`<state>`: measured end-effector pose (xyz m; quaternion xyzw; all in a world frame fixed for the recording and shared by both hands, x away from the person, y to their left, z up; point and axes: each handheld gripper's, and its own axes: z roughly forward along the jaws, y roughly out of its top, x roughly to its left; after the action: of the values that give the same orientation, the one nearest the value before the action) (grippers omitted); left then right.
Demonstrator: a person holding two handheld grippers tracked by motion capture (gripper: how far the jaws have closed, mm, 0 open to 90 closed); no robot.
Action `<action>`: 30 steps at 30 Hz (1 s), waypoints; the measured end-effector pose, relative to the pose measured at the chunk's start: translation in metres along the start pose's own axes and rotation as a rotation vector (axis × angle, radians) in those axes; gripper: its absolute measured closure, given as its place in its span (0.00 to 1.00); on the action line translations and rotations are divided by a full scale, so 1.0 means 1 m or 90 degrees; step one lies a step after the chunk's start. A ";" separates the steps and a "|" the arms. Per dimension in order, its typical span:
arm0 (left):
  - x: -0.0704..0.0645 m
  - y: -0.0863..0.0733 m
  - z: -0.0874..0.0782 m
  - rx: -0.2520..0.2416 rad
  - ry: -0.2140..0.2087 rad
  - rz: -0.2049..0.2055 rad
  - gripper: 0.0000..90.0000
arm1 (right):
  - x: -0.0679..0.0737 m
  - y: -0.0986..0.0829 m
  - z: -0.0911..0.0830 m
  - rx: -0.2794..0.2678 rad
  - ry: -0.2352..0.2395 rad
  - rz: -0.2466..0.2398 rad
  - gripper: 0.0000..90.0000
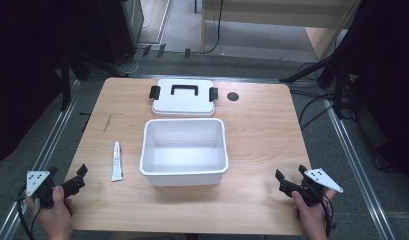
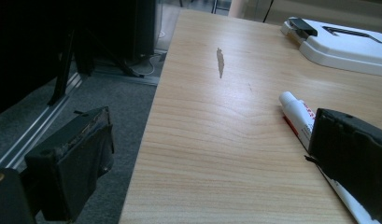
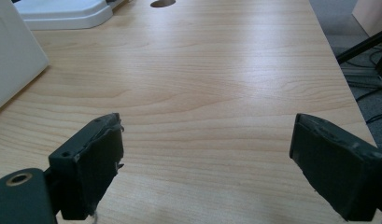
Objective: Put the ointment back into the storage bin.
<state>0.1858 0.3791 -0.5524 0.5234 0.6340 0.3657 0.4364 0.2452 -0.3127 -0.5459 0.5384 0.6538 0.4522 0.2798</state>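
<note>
Showing beside left claw: tube.

The table is light wood with a fine grain and a dark streak. The storage box is plain white; its lid is white with a black handle and black clips. The tube is white with red lettering. Both grippers have black jaws and pale grey plates.
</note>
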 end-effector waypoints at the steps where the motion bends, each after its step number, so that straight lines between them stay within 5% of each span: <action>1: 0.000 0.000 0.000 0.000 0.000 0.000 0.01 | 0.000 0.000 0.000 0.001 0.001 0.000 0.11; 8: 0.003 0.000 -0.001 -0.006 -0.006 -0.004 0.01 | 0.000 0.000 0.000 0.002 0.004 0.003 0.11; 15: 0.000 0.009 -0.003 0.028 -0.024 -0.015 0.01 | -0.001 0.000 0.001 0.004 0.003 0.004 0.12; 19: -0.010 0.018 -0.002 0.054 -0.028 0.013 0.01 | 0.000 0.000 0.001 0.005 0.002 0.001 0.12; 23: -0.020 0.030 -0.001 0.086 -0.029 0.039 0.01 | 0.000 0.001 0.001 0.007 0.001 -0.001 0.12; 29: -0.039 0.050 0.010 0.207 -0.039 0.072 0.01 | 0.000 0.001 0.002 0.010 0.000 0.002 0.12; 30: -0.039 0.050 0.010 0.207 -0.039 0.072 0.01 | 0.000 0.001 0.002 0.010 0.000 0.002 0.12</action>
<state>0.2148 0.3496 -0.5033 0.6325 0.6408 0.2665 0.3439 0.2470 -0.3124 -0.5461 0.5413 0.6567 0.4476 0.2747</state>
